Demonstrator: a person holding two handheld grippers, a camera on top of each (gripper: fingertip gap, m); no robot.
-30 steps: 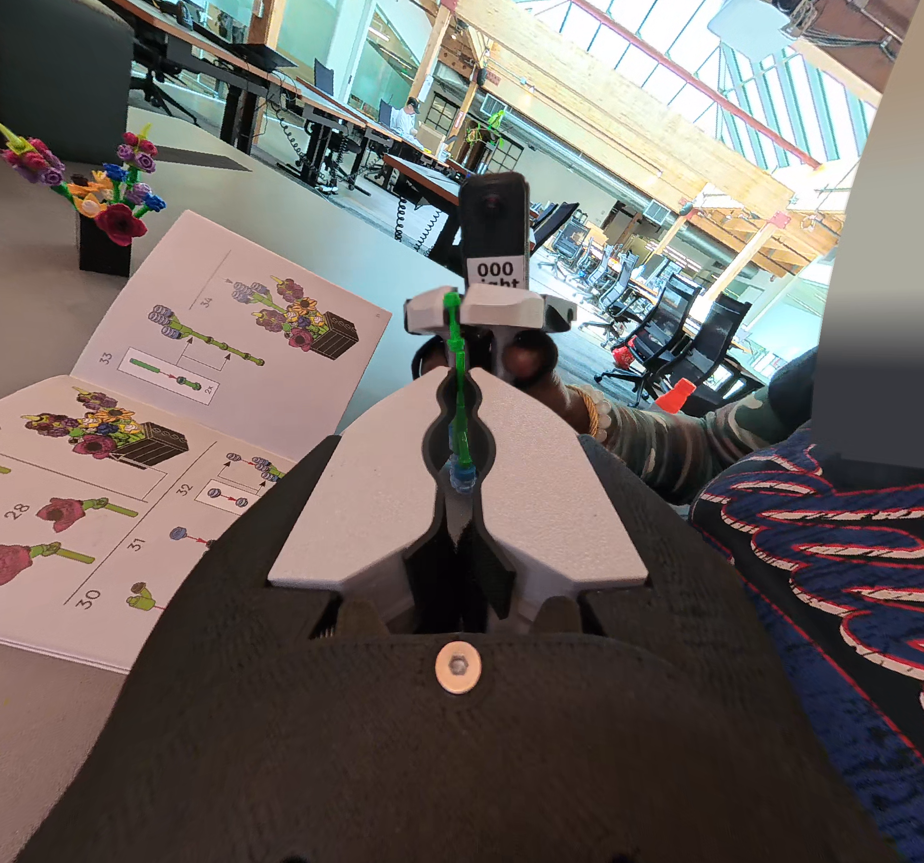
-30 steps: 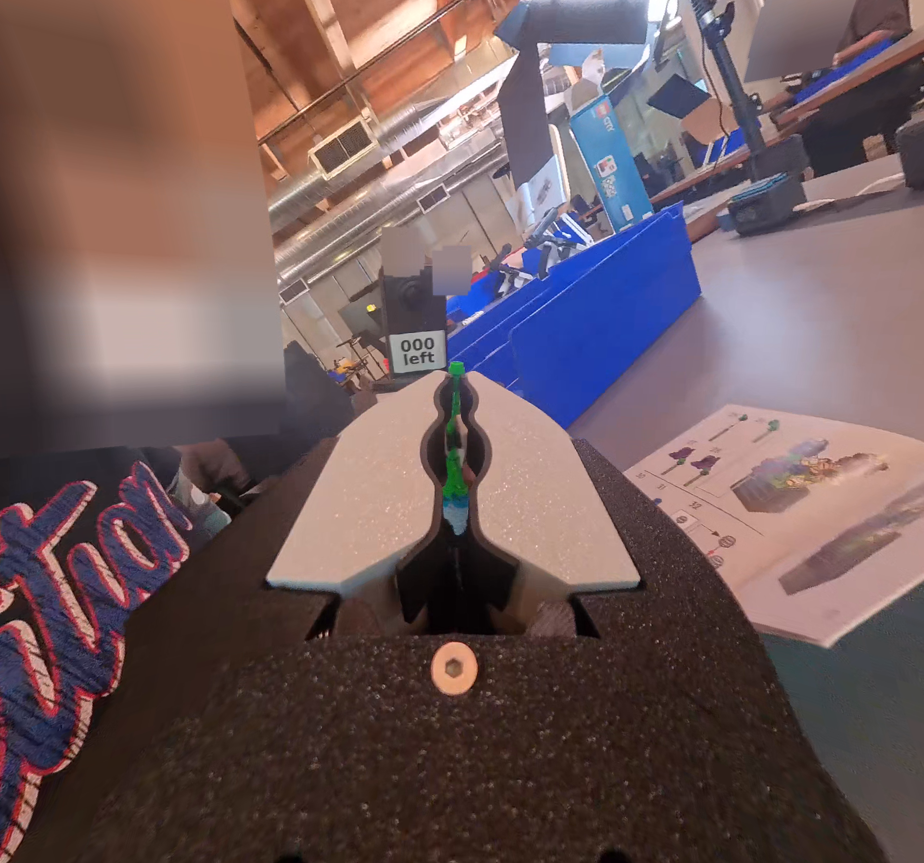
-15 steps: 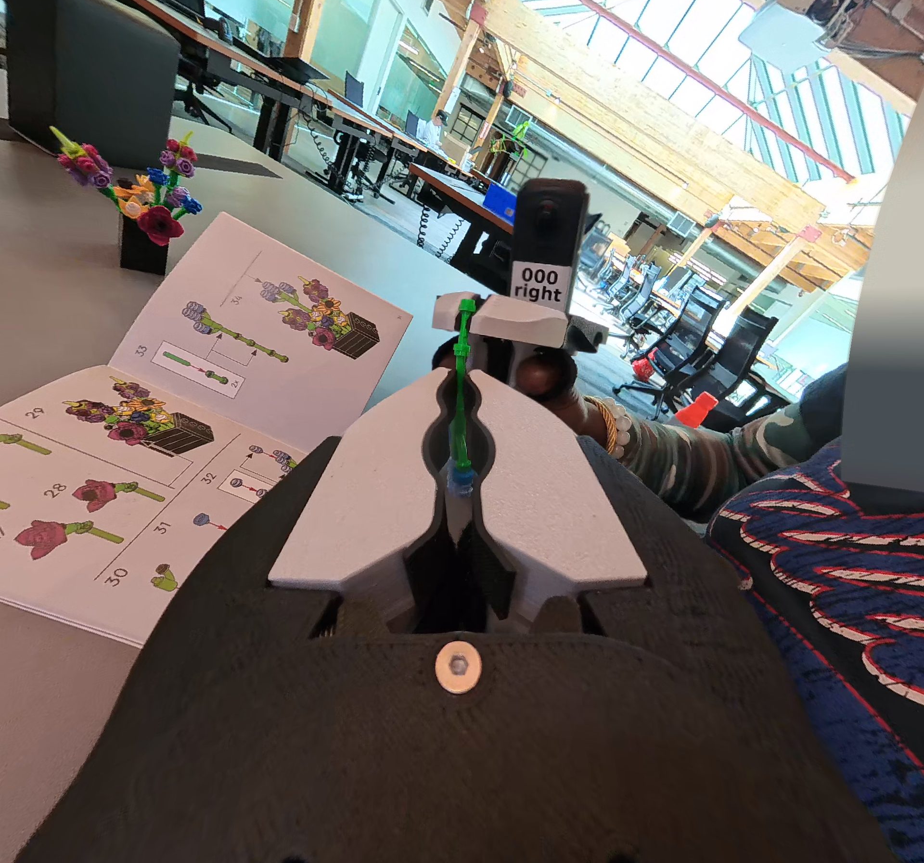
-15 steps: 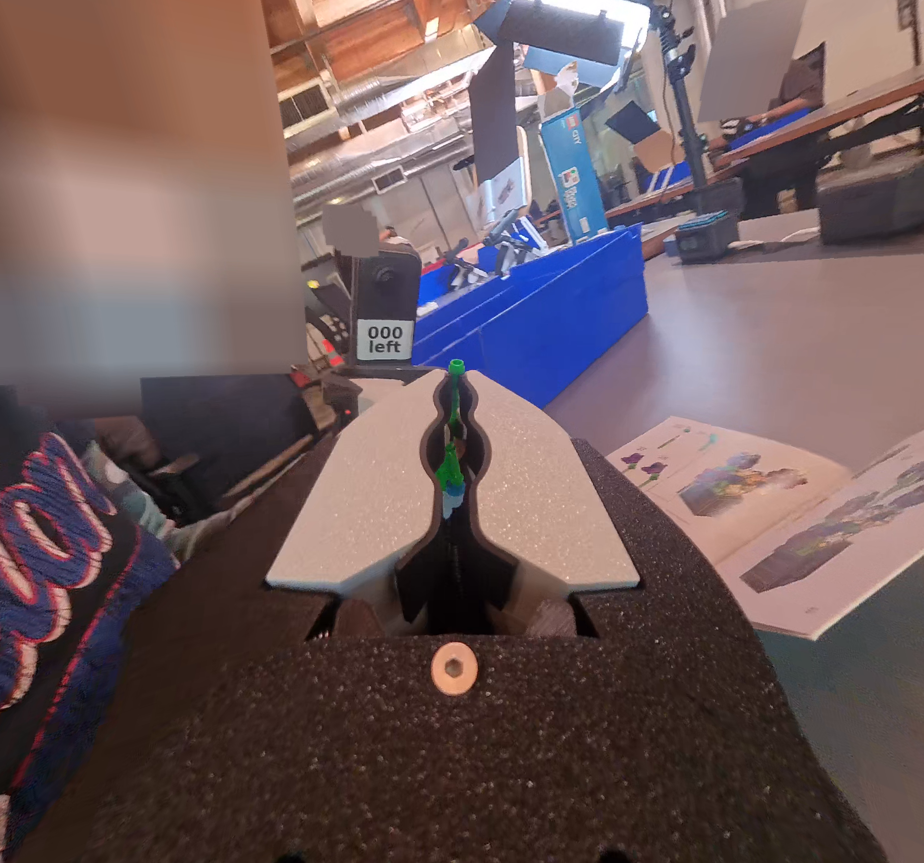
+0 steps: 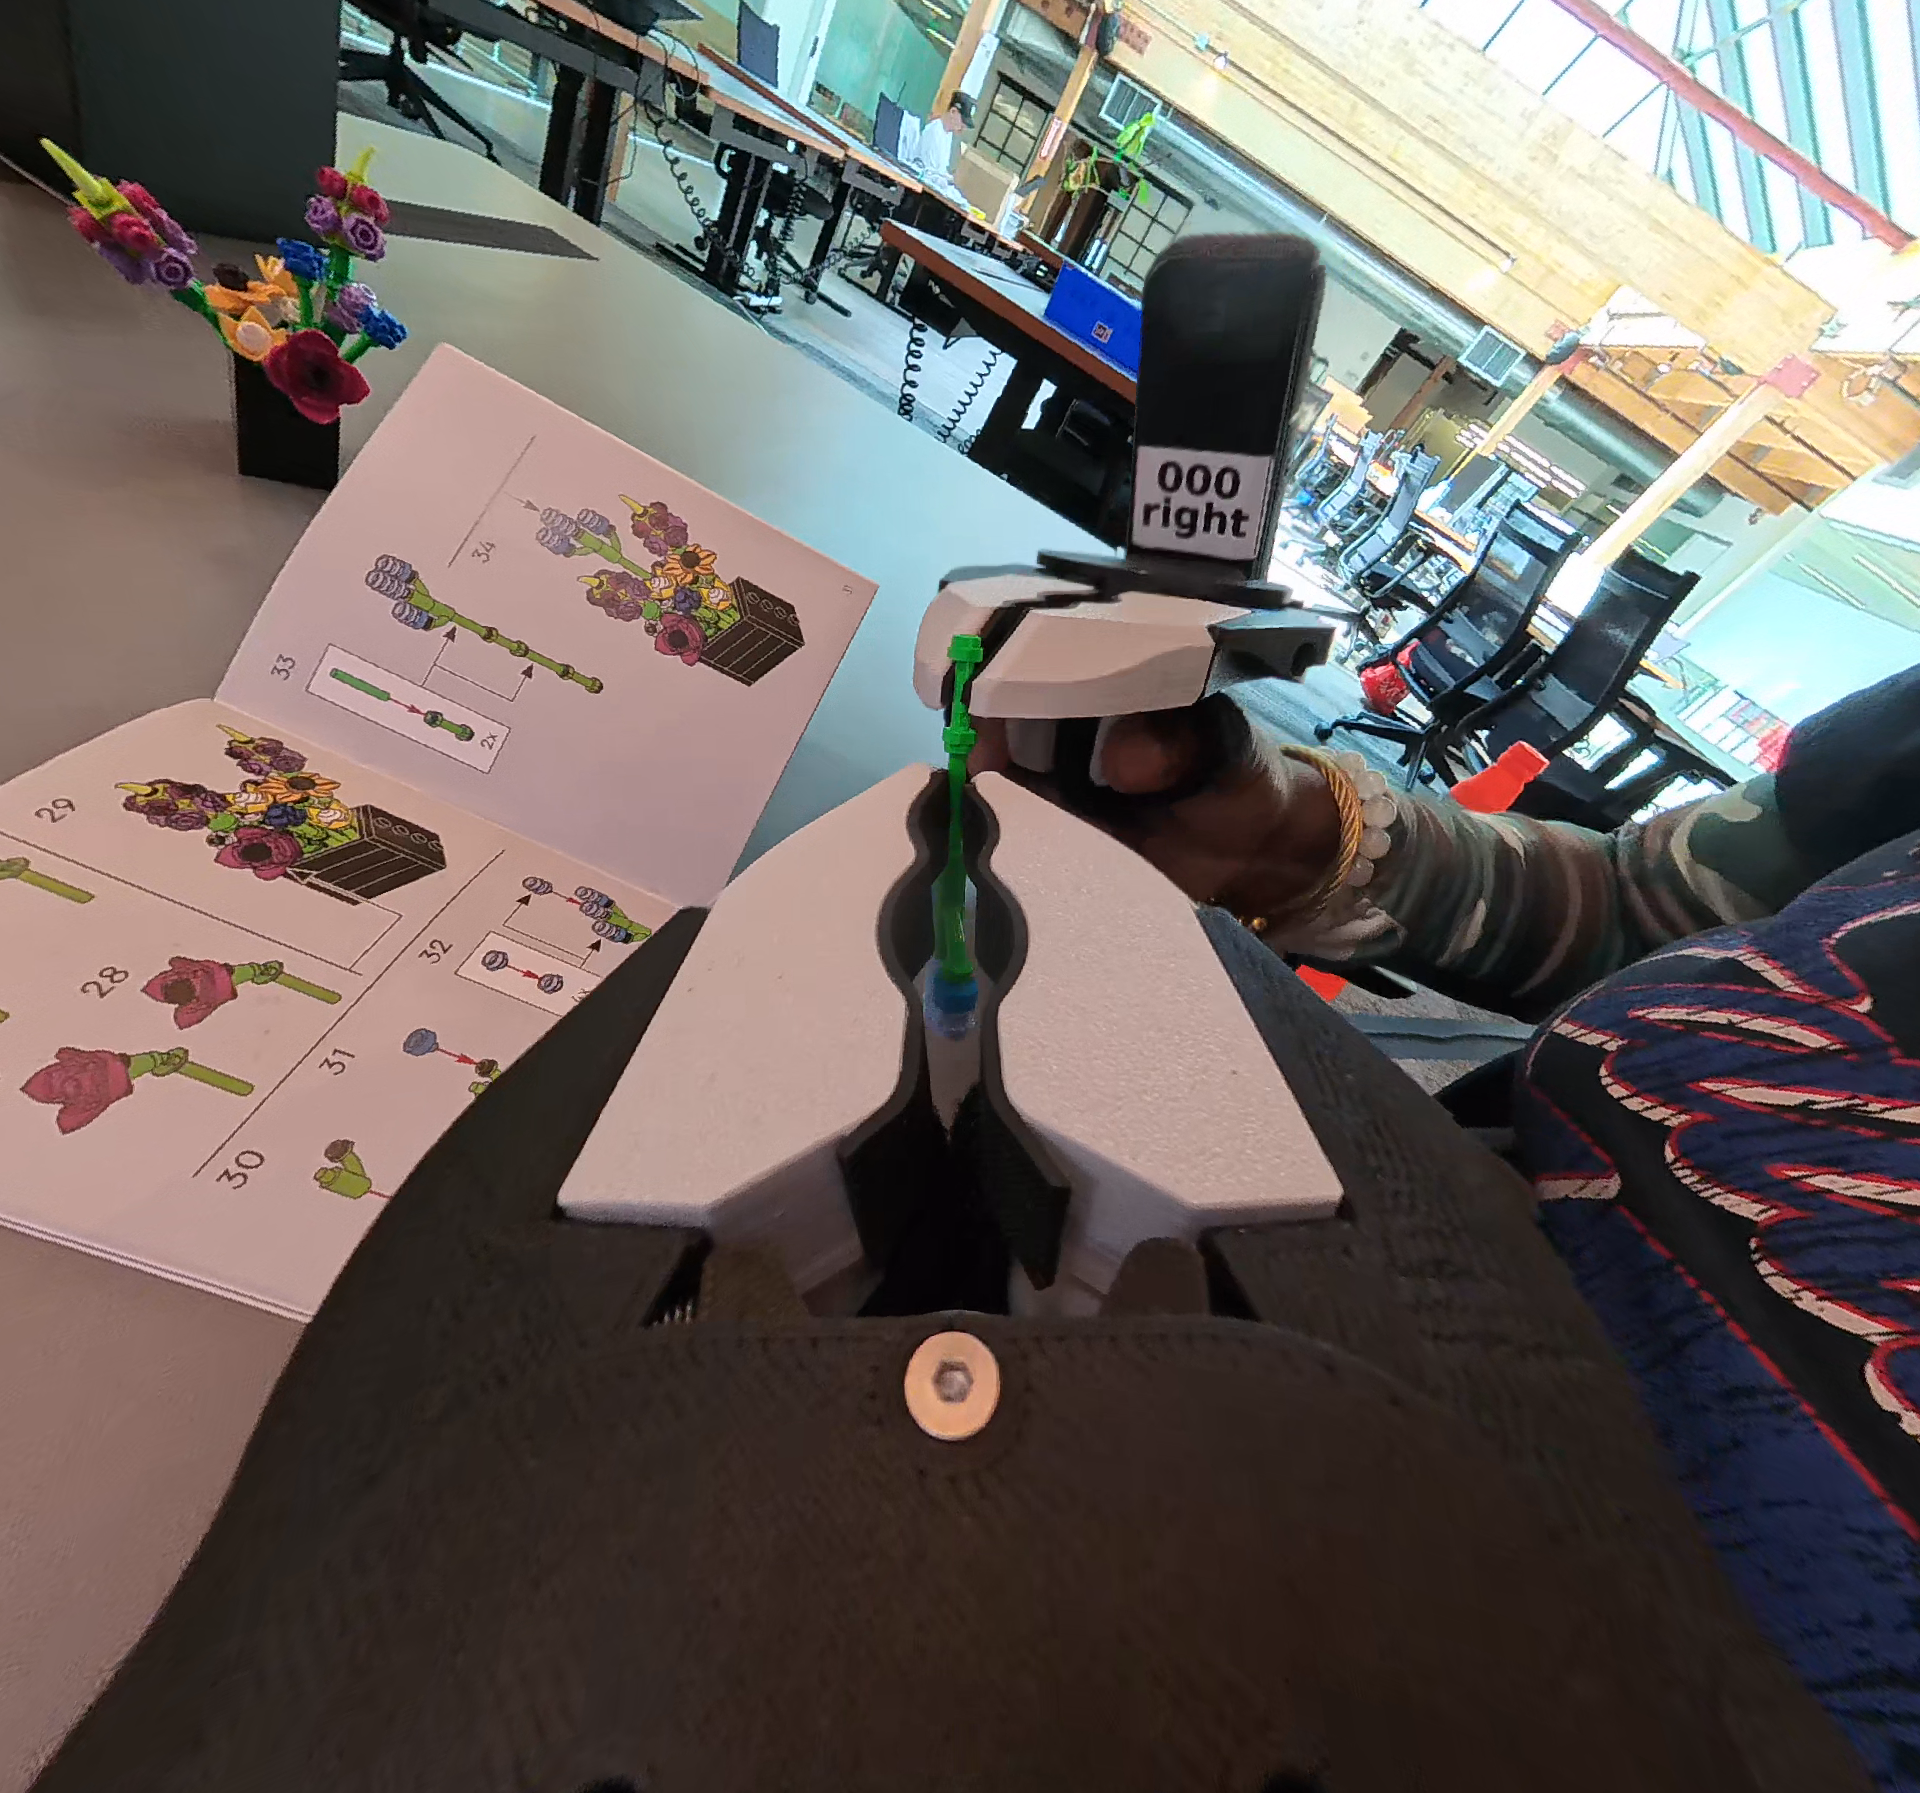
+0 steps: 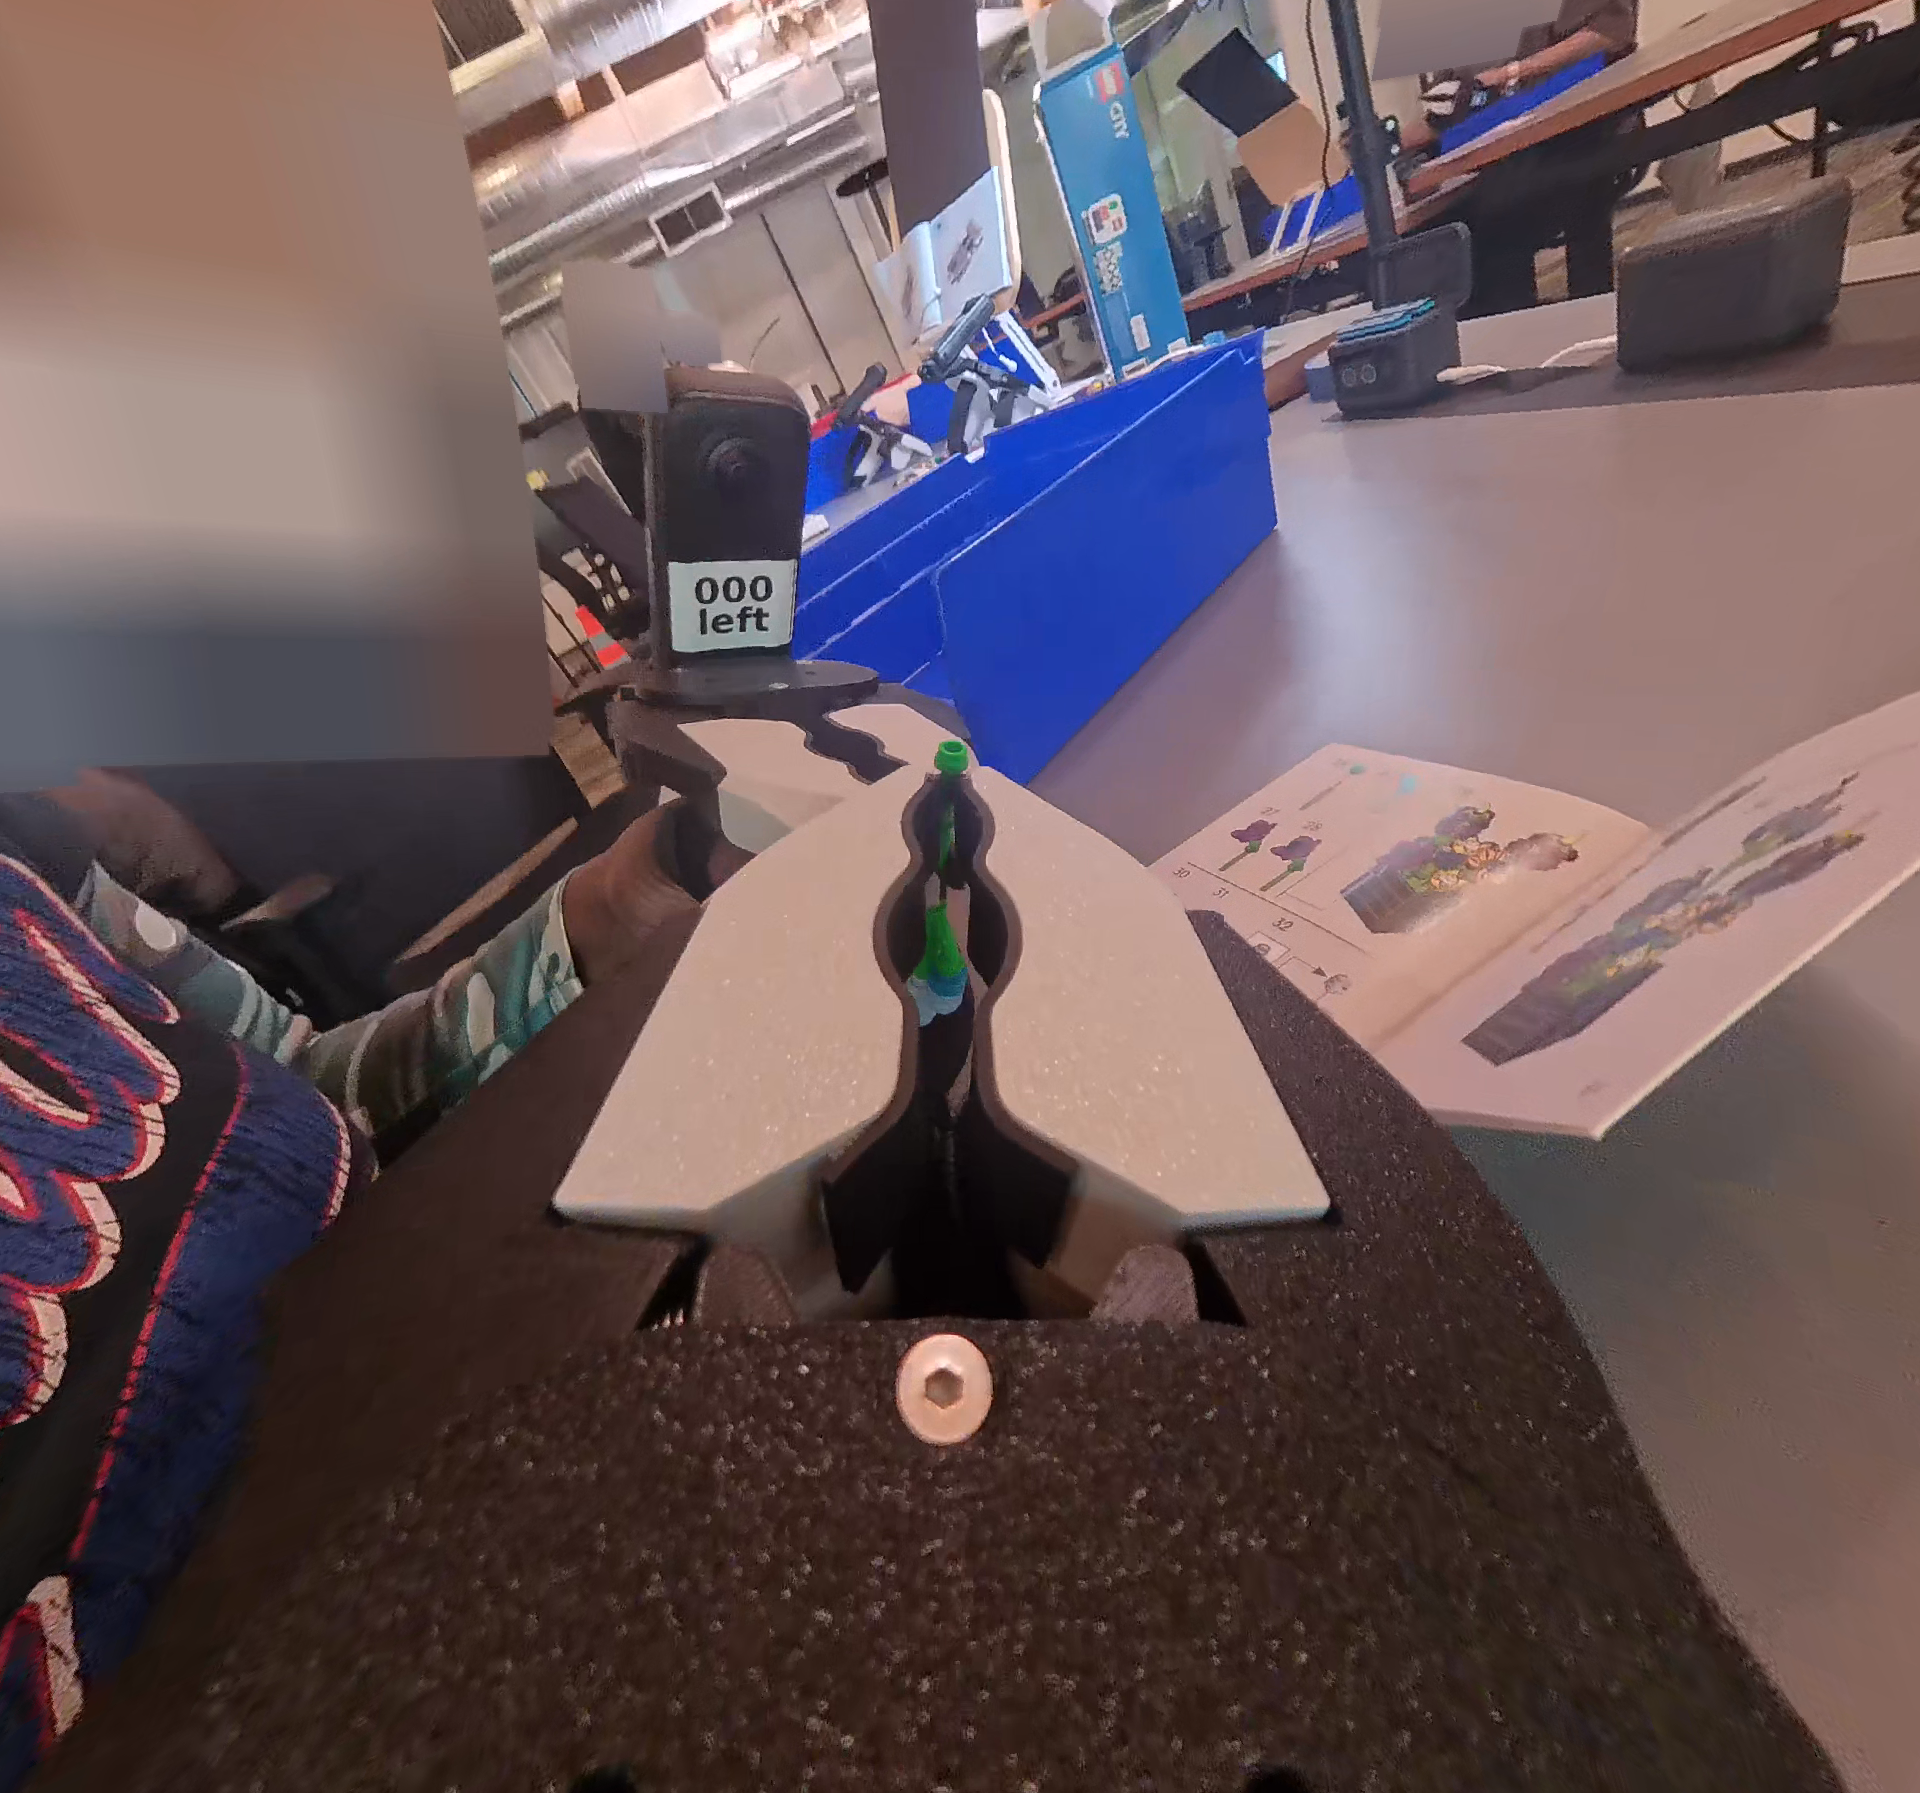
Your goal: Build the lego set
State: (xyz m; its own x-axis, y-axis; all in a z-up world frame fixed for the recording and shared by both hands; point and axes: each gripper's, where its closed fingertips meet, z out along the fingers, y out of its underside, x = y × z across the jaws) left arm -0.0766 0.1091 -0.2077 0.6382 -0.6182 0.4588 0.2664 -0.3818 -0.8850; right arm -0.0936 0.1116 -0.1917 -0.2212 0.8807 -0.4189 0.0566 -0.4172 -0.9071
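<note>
Here, a thin green stem (image 5: 954, 870) is pinched at frame centre by both nearly closed claws, left claw (image 5: 951, 787) and right claw (image 6: 948, 787), above the tabletop (image 5: 125, 538). A stem-joining step is judged underway; next, alignment with the booklet (image 5: 540, 600) is needed.

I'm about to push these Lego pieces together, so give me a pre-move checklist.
1. Left gripper shut on the green stem, blue piece deep between its fingers: ok.
2. Right gripper shut on a green stem piece in its own view: ok.
3. The stem's far end reaches the right gripper's fingertips in the left wrist view: ok.
4. Both grippers hold one joined stem, fully seated: cannot tell.
5. Instruction booklet lies open on the table, pages in view: ok.
6. Flower bouquet model stands upright, away from both grippers: ok.
</note>
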